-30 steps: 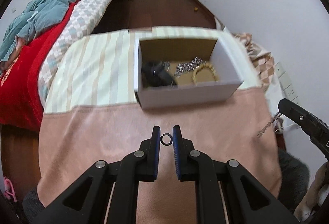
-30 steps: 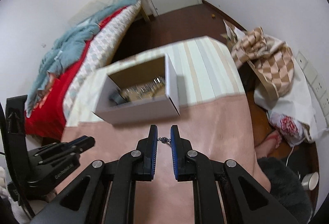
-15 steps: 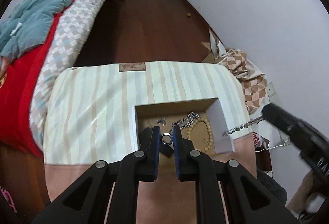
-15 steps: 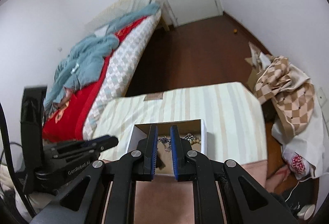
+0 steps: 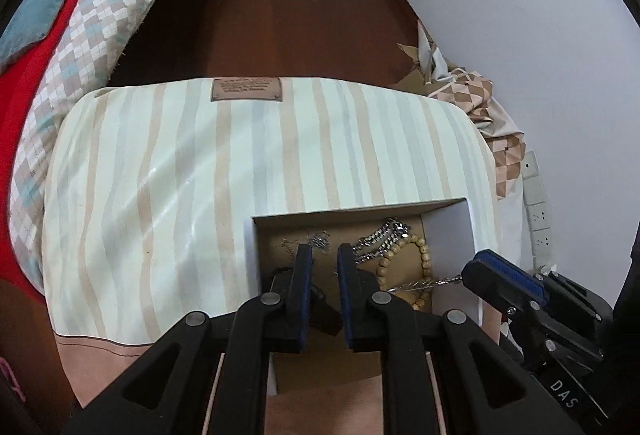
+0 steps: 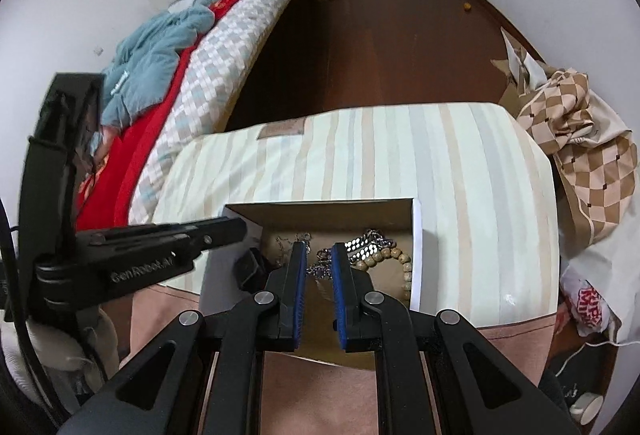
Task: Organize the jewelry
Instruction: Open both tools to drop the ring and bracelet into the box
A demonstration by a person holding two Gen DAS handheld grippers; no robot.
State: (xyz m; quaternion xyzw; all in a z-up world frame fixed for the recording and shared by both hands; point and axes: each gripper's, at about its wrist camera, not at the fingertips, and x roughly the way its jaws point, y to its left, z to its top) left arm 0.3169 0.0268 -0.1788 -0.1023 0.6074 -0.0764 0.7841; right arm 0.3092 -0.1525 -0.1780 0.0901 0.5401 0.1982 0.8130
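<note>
An open white cardboard box (image 5: 456, 225) (image 6: 416, 247) sits on the striped cloth. Inside lie a wooden bead bracelet (image 5: 425, 259) (image 6: 402, 263), a silver chain (image 5: 380, 239) (image 6: 362, 247) and a black item (image 6: 250, 267). My left gripper (image 5: 321, 255) hovers over the box with its jaws slightly apart and nothing visible between them. My right gripper (image 6: 319, 253) is over the box too; a thin silver chain (image 6: 318, 269) hangs at its tips and trails into the box (image 5: 416, 285).
The table carries a striped cloth (image 5: 200, 163) at the far side and pink cloth (image 6: 516, 335) near me. A bed (image 6: 208, 47) with red and blue bedding stands left. Checkered bags (image 6: 588, 163) lie on the floor at the right.
Both grippers moved forward and down over the box. The small ring that sat between my left fingers is gone from them. The right gripper's chain now trails into the box.
</note>
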